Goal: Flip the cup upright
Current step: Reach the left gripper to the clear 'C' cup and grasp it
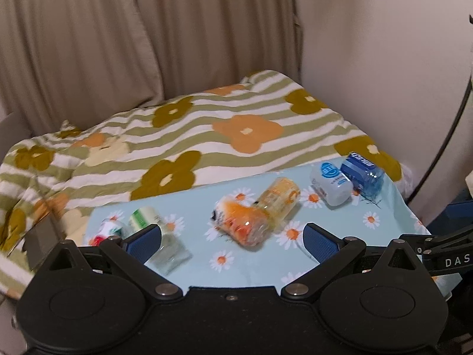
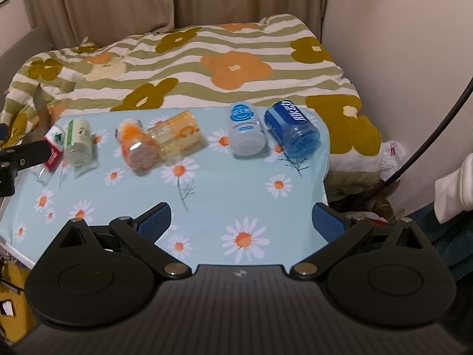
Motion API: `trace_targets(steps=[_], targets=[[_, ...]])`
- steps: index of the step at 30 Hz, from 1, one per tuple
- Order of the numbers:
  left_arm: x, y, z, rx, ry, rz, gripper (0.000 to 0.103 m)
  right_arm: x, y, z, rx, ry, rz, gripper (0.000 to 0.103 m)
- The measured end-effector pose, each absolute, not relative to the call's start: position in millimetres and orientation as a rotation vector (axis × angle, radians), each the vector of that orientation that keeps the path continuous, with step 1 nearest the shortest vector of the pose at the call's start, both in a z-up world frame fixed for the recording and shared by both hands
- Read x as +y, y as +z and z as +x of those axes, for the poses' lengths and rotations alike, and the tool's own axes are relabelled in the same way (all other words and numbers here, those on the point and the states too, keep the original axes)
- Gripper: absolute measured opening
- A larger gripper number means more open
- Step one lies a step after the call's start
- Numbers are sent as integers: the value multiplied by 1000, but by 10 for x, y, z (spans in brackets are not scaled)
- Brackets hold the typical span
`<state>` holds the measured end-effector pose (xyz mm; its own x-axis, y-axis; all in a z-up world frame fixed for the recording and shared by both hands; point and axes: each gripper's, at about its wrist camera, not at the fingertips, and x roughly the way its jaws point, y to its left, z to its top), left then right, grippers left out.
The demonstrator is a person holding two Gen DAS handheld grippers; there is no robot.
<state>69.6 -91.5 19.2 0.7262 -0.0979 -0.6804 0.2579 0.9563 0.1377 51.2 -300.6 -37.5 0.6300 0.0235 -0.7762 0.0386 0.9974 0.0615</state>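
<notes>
Several plastic cups lie on their sides in a row on a light blue daisy-print table (image 2: 207,207). From left: a red cup (image 2: 53,151), a green-labelled cup (image 2: 77,142), an orange cup (image 2: 137,148), a yellow cup (image 2: 177,139), a white cup with blue label (image 2: 244,133) and a blue cup (image 2: 292,130). In the left wrist view the orange cup (image 1: 245,224) lies just ahead between the fingers and the green cup (image 1: 156,236) sits by the left finger. My left gripper (image 1: 232,242) is open and empty. My right gripper (image 2: 241,222) is open and empty, near the table's front.
A bed with a striped flower quilt (image 2: 207,59) lies behind the table. Beige curtains (image 2: 118,0) hang at the back and a wall (image 2: 399,44) stands on the right. A black cable (image 2: 428,136) runs down the right side. The table's right edge (image 2: 326,177) drops to clutter.
</notes>
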Motion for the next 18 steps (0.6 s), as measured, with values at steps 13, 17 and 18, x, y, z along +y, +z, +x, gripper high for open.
trace_targets(steps=[13,17,18], targets=[[-1364,-330,1866,866,-436,403,103,-3200,-724,998,990,-173,210,103],[-1520,-536,2147,918,-508,454,103,-3232,-848,1111,1016,-224,255,103],[-1559,-600,2216,933,-523,468,103,-3239,-880,1135,1022,-236,266,103]])
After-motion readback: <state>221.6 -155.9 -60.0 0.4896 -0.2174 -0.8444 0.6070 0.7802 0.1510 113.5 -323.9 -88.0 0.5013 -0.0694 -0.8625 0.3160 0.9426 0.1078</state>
